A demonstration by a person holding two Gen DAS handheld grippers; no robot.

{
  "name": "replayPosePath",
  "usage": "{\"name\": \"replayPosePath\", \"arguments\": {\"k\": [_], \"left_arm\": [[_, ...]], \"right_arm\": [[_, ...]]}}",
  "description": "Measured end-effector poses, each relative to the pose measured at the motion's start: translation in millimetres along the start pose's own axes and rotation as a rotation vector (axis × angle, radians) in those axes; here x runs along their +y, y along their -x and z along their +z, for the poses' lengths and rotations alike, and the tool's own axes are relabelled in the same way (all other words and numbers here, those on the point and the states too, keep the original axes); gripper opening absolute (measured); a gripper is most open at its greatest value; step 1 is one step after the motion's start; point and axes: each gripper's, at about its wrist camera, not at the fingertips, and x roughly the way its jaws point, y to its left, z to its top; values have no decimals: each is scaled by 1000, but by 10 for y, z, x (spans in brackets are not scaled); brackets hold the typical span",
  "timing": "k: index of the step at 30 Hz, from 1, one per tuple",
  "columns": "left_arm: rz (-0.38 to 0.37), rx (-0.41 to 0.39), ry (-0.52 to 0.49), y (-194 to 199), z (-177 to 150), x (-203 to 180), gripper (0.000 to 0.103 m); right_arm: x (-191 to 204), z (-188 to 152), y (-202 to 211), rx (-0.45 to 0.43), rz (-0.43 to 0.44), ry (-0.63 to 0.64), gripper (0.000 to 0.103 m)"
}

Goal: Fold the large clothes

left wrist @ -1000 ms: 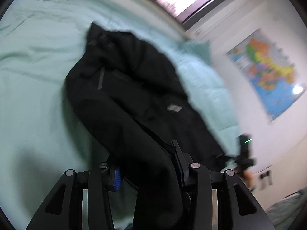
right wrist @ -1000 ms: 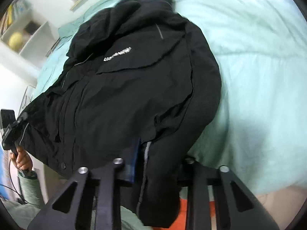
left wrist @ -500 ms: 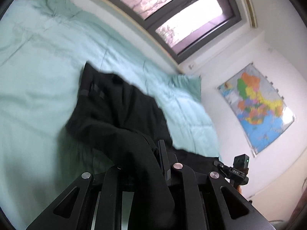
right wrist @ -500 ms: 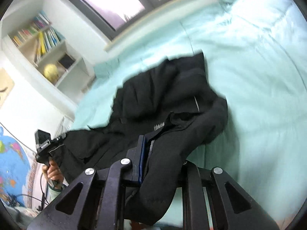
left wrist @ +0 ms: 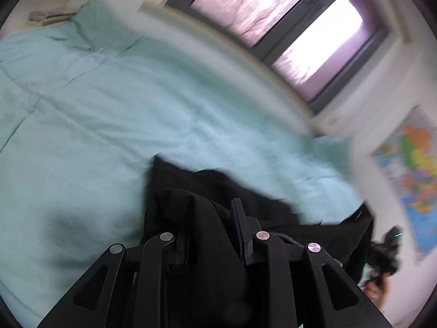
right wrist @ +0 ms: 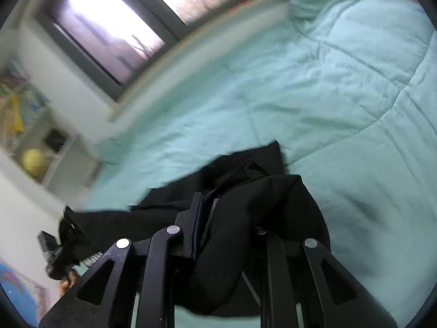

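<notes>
A large black jacket (left wrist: 207, 188) hangs between both grippers above a mint-green bed cover (left wrist: 82, 114). My left gripper (left wrist: 210, 235) is shut on a bunch of the jacket's fabric, which drapes over its fingers. My right gripper (right wrist: 226, 224) is shut on another part of the same jacket (right wrist: 267, 199). The cloth stretches sideways from each gripper toward the other; the right gripper (left wrist: 387, 246) shows in the left wrist view and the left gripper (right wrist: 54, 248) in the right wrist view. Most of the jacket is hidden behind the fingers.
The bed cover (right wrist: 341, 87) fills the space ahead. A window (left wrist: 286, 24) with a sill runs along the far side. A wall map (left wrist: 412, 175) hangs on the right wall. A shelf with a yellow ball (right wrist: 34, 161) stands at the left.
Both grippers have lifted and pulled the jacket back off the bed. Less of the jacket lies on the cover, and the views have tilted up toward the window.
</notes>
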Motion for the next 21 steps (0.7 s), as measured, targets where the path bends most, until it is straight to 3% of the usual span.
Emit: {"name": "replayPosePath", "arguments": {"k": [4,6,8,15,21], "left_arm": [[119,99,-37,-762,-171,231,29],[140,96,-60,-904,-252,276,29],[132,93,-63,-963,-252,312,29],[114,172,-55,-908,-141,303,31],[67,316,-100,-424,128,121,35]], "right_arm": [[-114,-77,-794,99,-121,55,27],[-177,-172,-1164,150,-144,66,31],[-222,-232,-1314,135,-161,89,33],[-273,-179,-1366,185,-131,123,34],[-128,56,-967,287,-123,148,42]]}}
